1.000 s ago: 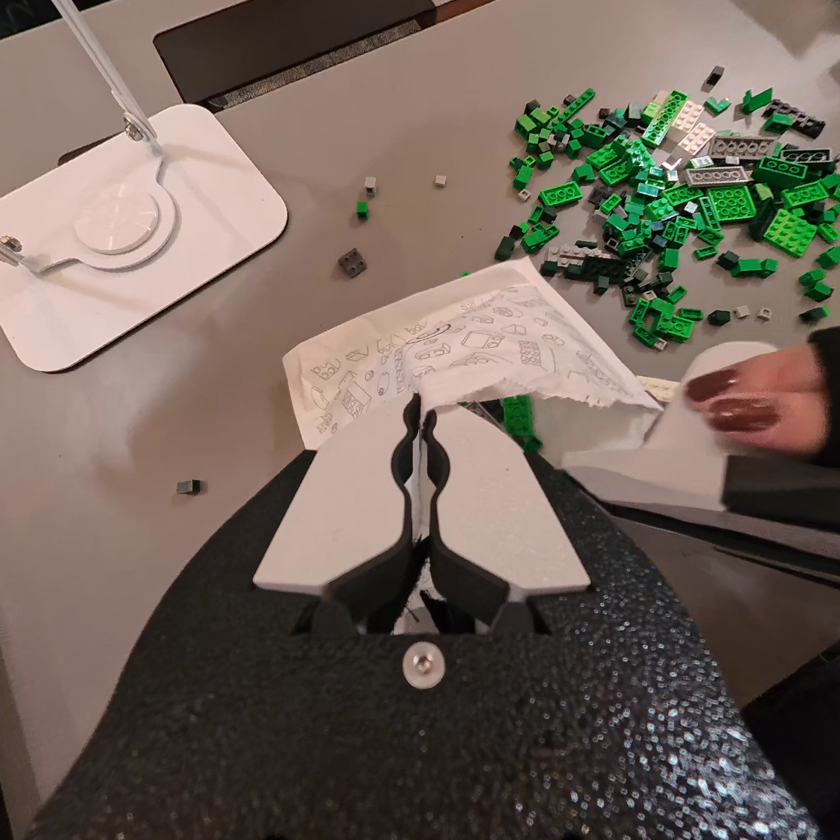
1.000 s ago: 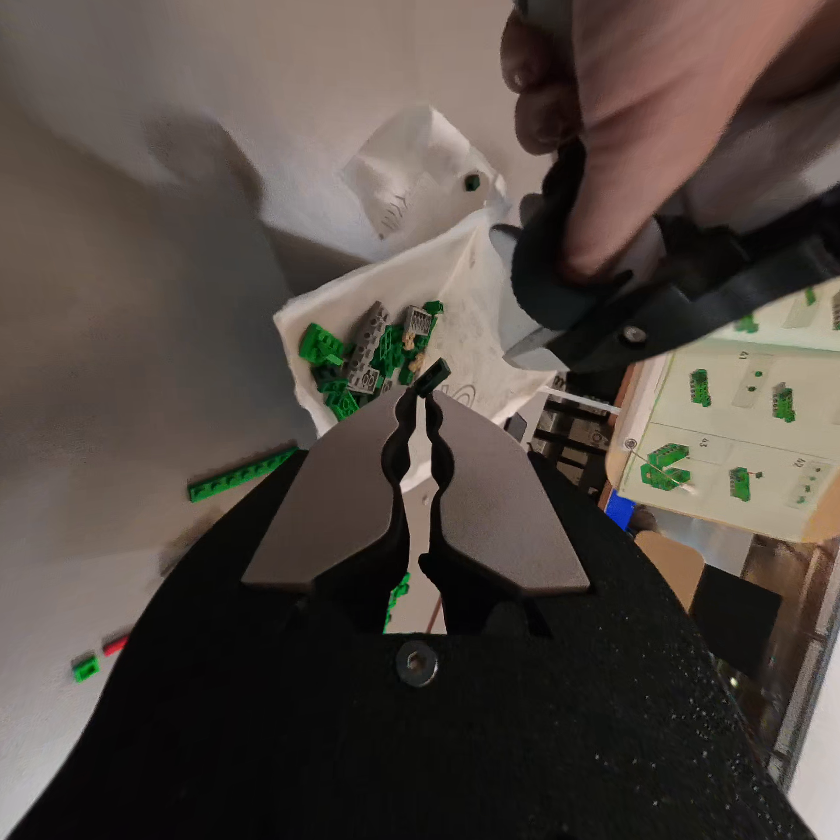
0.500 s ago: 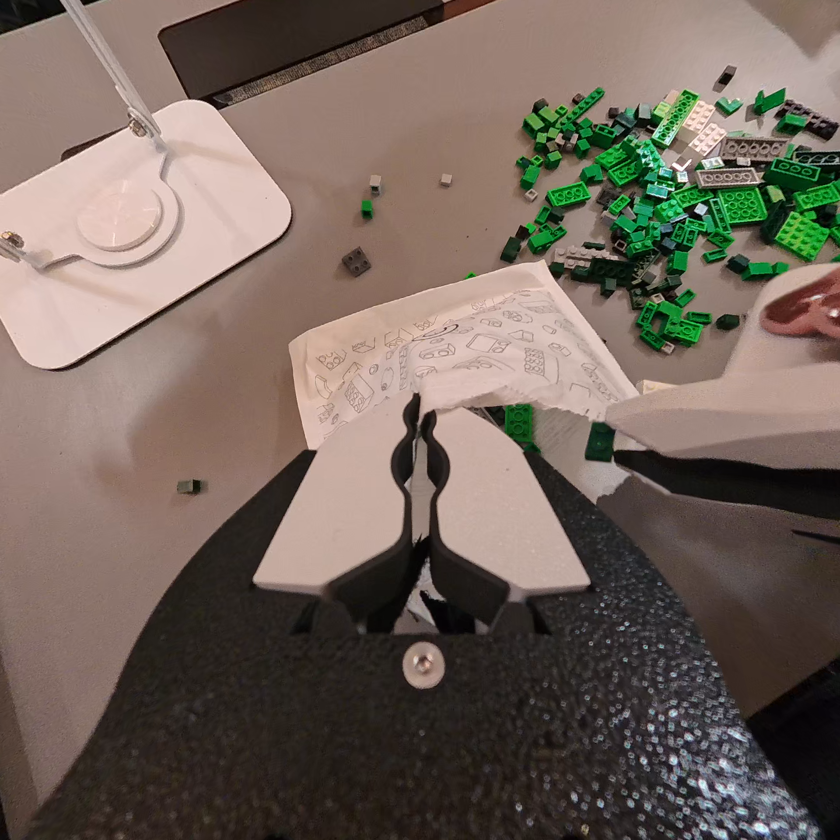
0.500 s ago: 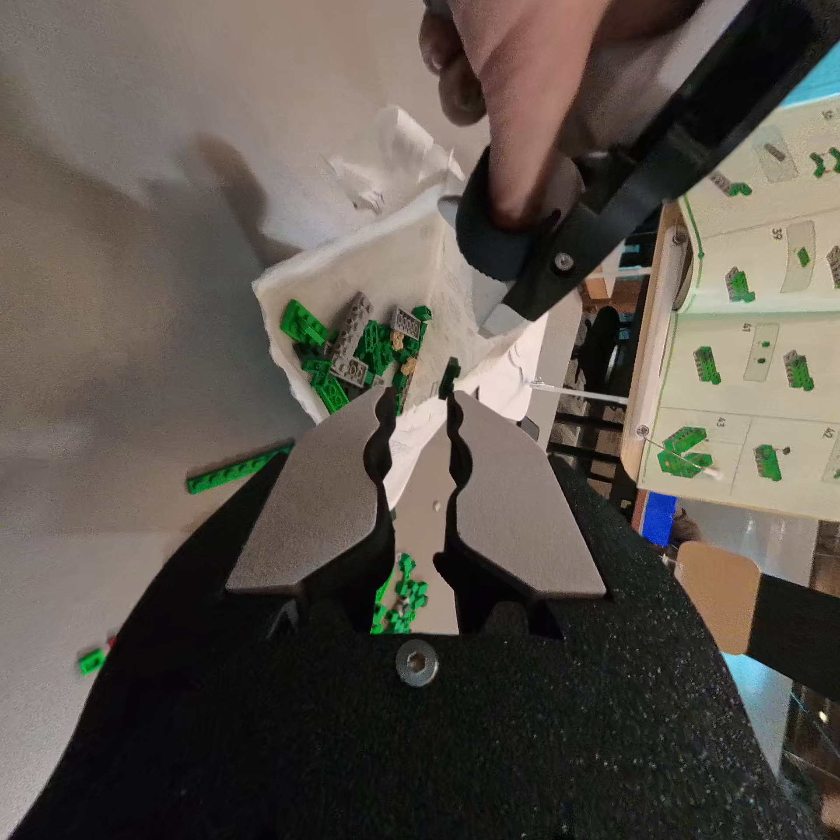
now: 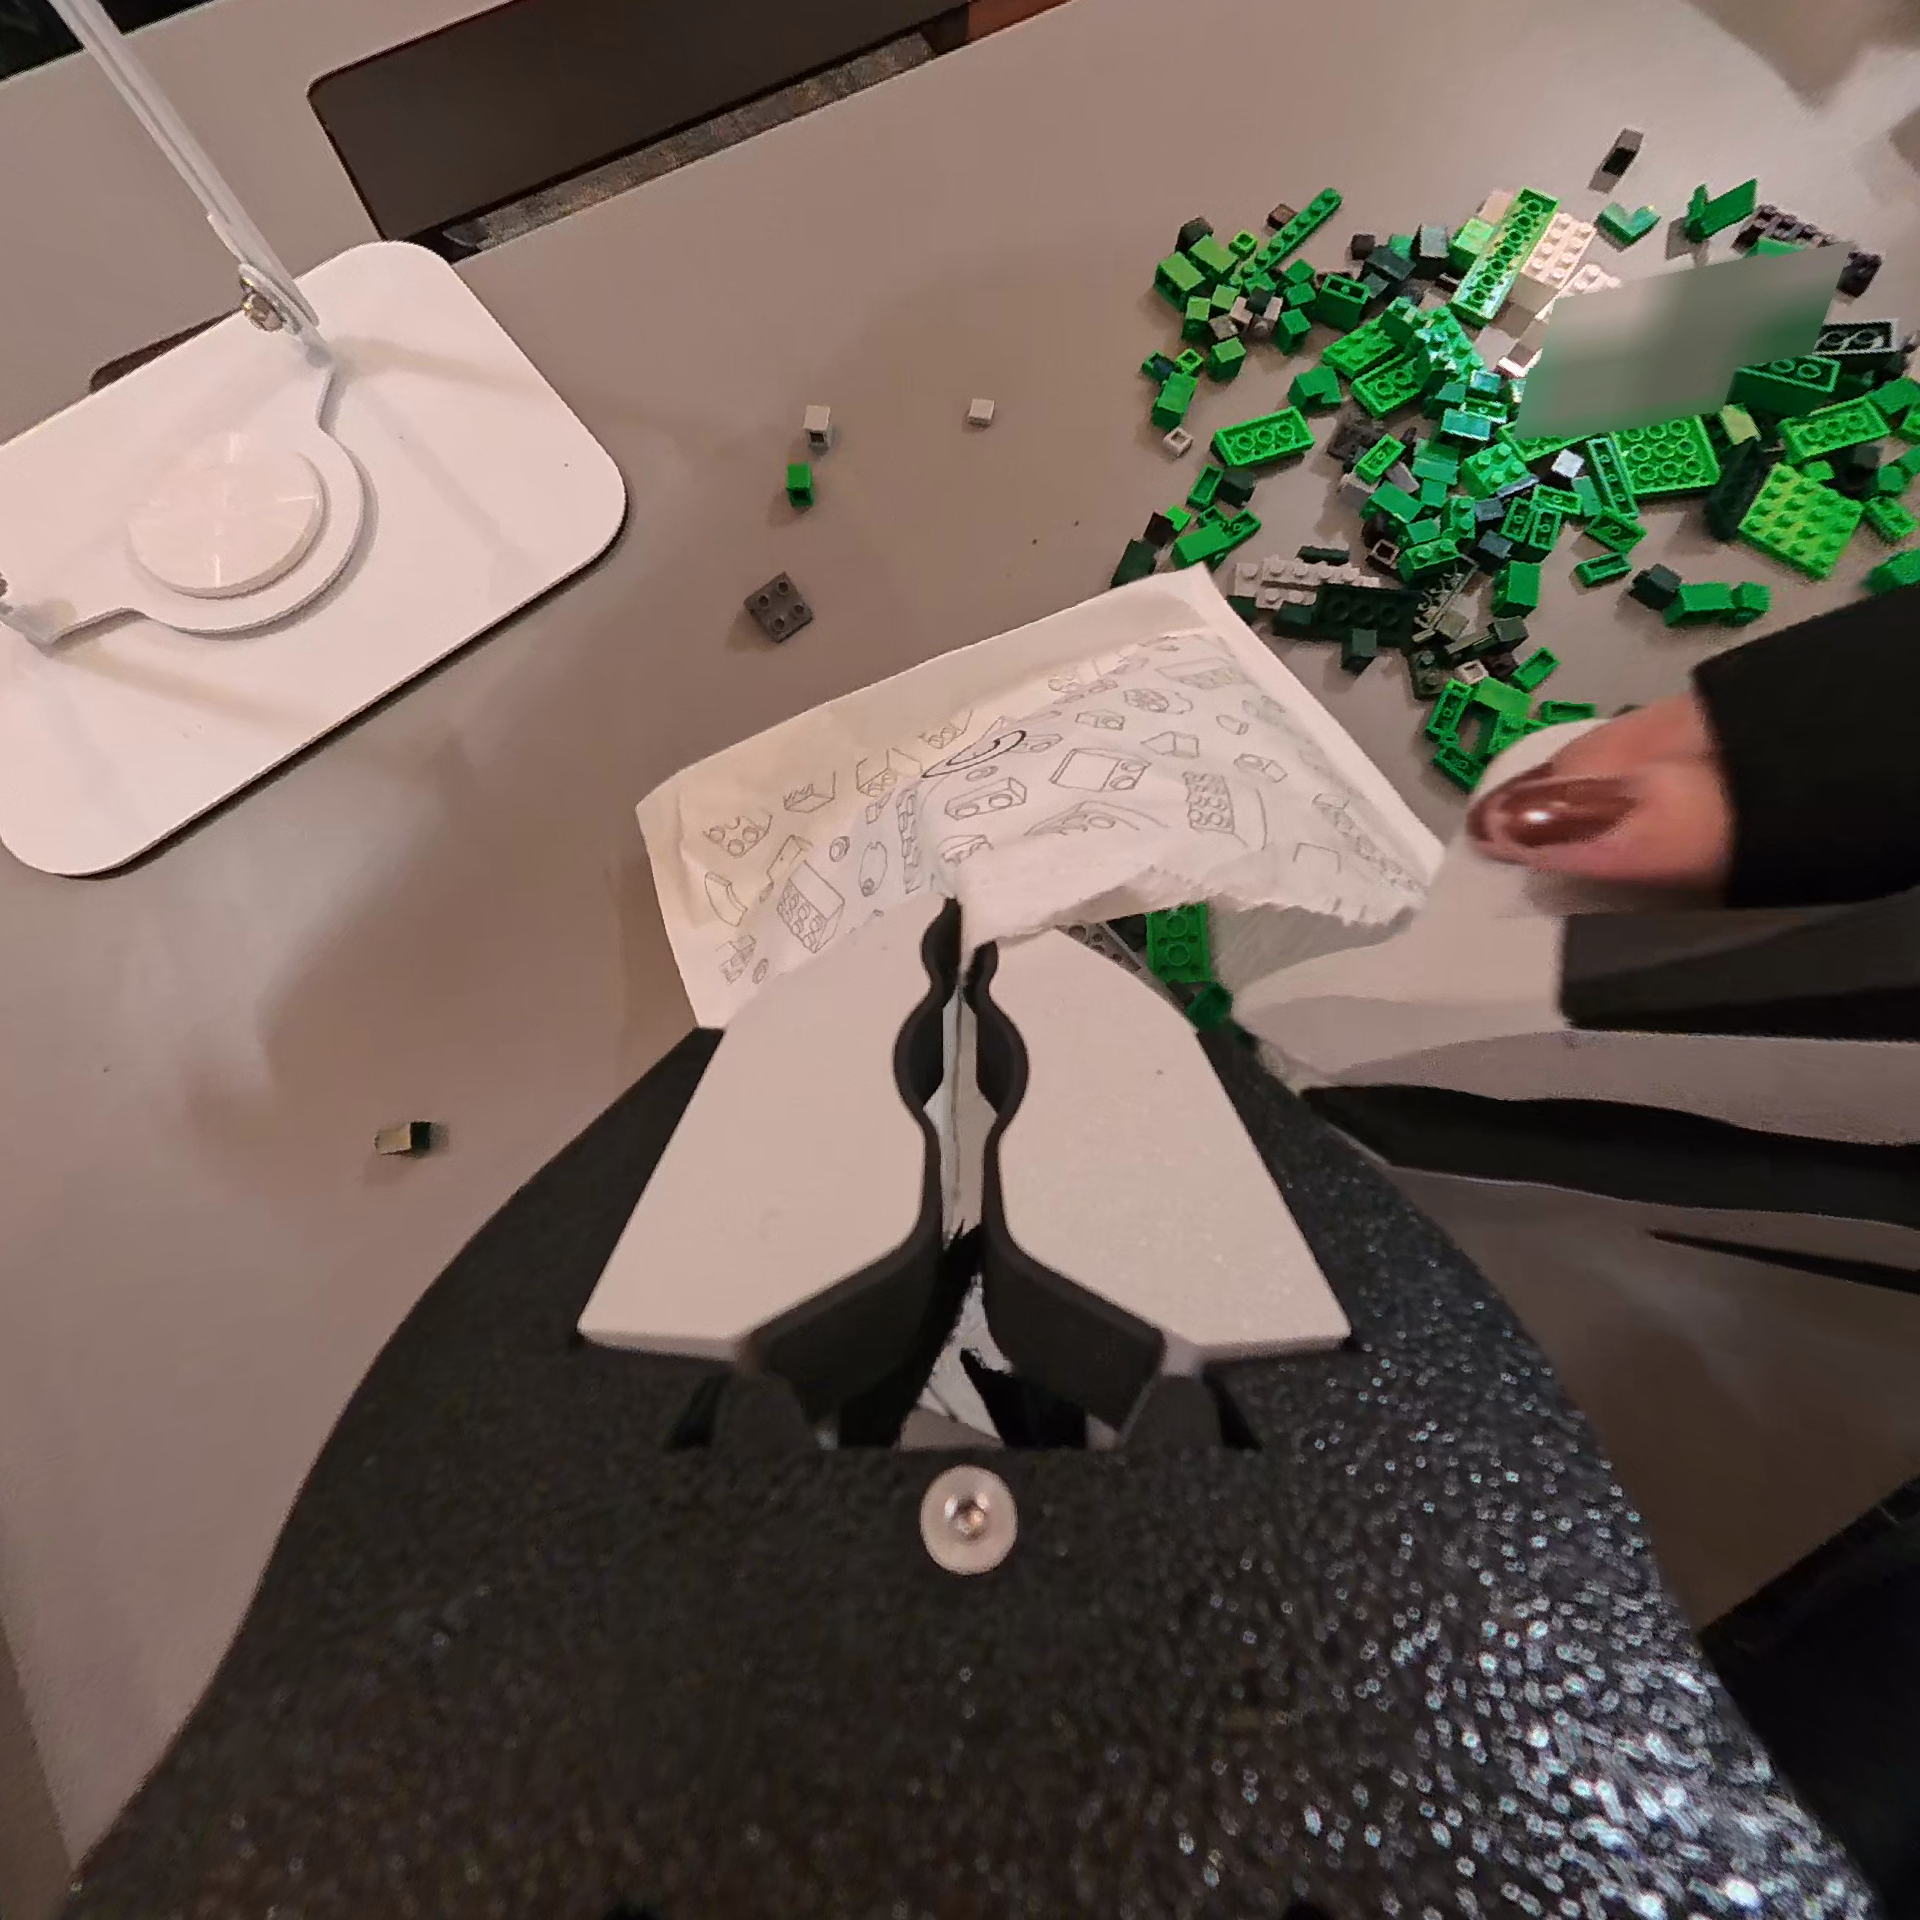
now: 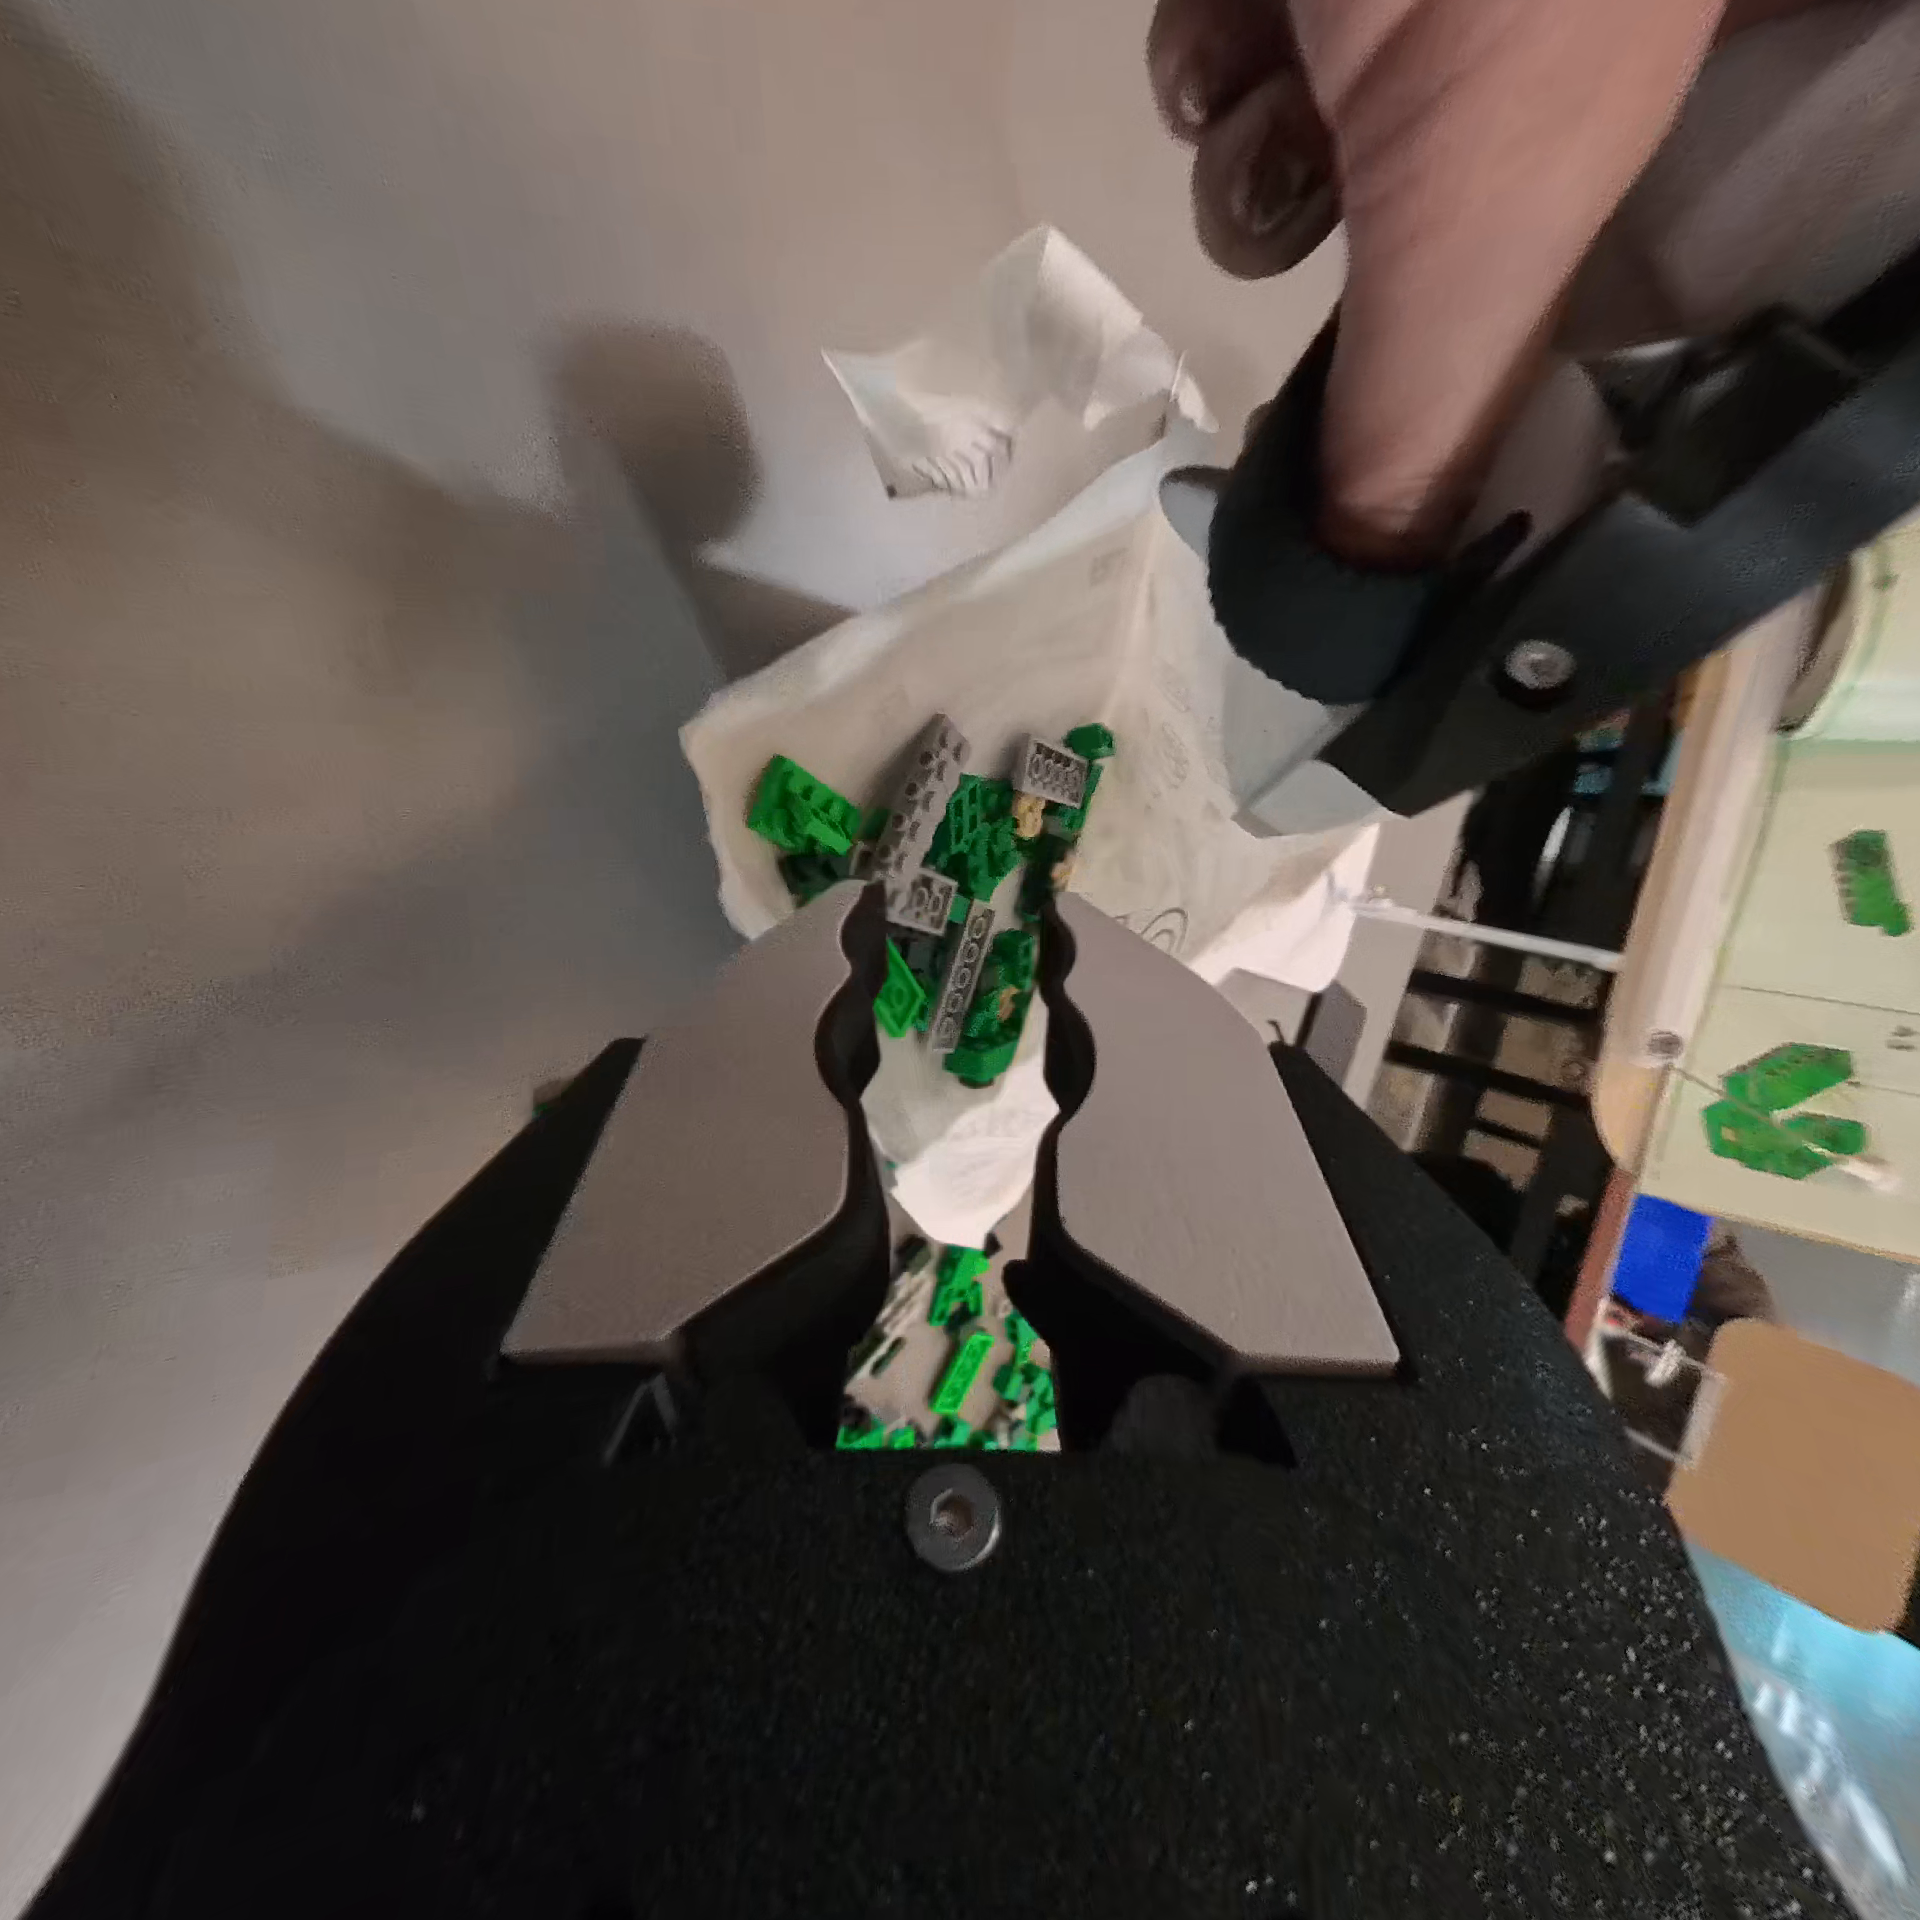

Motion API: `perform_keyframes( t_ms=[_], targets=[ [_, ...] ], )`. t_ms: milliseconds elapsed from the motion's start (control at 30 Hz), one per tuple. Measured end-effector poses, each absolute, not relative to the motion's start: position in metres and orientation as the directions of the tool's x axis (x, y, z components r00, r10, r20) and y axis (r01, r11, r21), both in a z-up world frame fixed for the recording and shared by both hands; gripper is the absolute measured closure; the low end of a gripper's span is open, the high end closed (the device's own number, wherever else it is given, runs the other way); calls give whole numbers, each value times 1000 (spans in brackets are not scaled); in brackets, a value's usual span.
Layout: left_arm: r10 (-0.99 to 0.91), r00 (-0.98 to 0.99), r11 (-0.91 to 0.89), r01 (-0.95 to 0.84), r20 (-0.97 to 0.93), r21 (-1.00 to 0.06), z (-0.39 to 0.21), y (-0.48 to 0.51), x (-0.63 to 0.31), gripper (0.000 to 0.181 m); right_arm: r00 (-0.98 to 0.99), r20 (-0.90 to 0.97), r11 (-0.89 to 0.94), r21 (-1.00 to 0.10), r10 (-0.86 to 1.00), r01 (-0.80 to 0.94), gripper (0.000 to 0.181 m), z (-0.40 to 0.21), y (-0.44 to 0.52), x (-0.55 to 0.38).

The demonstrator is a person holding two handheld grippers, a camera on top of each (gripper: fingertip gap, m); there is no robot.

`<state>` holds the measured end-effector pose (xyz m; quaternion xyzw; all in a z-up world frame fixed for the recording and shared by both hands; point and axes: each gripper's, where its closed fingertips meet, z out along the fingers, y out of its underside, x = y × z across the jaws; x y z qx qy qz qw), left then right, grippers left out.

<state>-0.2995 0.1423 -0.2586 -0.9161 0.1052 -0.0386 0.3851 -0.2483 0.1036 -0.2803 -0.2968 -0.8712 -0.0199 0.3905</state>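
- The paper bag, white and printed with line drawings of bricks, lies on the grey table directly ahead of my left gripper. Its torn, fuzzy-edged mouth opens to my right.
- My left gripper's jaws are pressed together on the bag's near edge, thin paper pinched flat between the dark wavy pads.
- Left of the bag sits a smooth white stand base; a few stray small bricks lie between them.
- From the right wrist view, I see into the bag's mouth: green and grey plastic bricks, hard and studded, heaped inside.
- My right gripper is the nearer one to that opening, jaws spread with nothing between them, tips just at the heap.
- Farthest right, a loose pile of bricks spreads over the table beyond the bag.
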Motion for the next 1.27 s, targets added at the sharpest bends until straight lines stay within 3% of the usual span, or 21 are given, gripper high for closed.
perform_keyframes(
  t_ms=[100, 333, 433, 500, 1067, 1267],
  targets=[
    [-253, 967, -676, -181, -6, -715, -257, 141, -291, 181, -478, 693, 776, -190, 540, 601, 143, -285, 113, -251],
    [-273, 962, -680, -186, 10, -709, -258, 139, -287, 181, -370, 775, 739, -179, 513, 650, 137, -272, 128, -257],
    [-281, 959, -678, -179, 26, -713, -257, 139, -285, 181, -312, 892, 739, -35, 327, 672, 139, -253, 145, -258],
    [-287, 957, -676, -180, 30, -714, -257, 138, -283, 181, -307, 909, 741, -3, 281, 671, 140, -251, 146, -260],
    [-346, 938, -673, -224, 33, -705, -259, 136, -271, 181, -238, 787, 676, -284, 569, 680, 138, -262, 144, -262],
    [-289, 957, -671, -197, 7, -715, -258, 142, -282, 181, -343, 641, 665, -366, 687, 651, 141, -270, 123, -251]
  ],
)
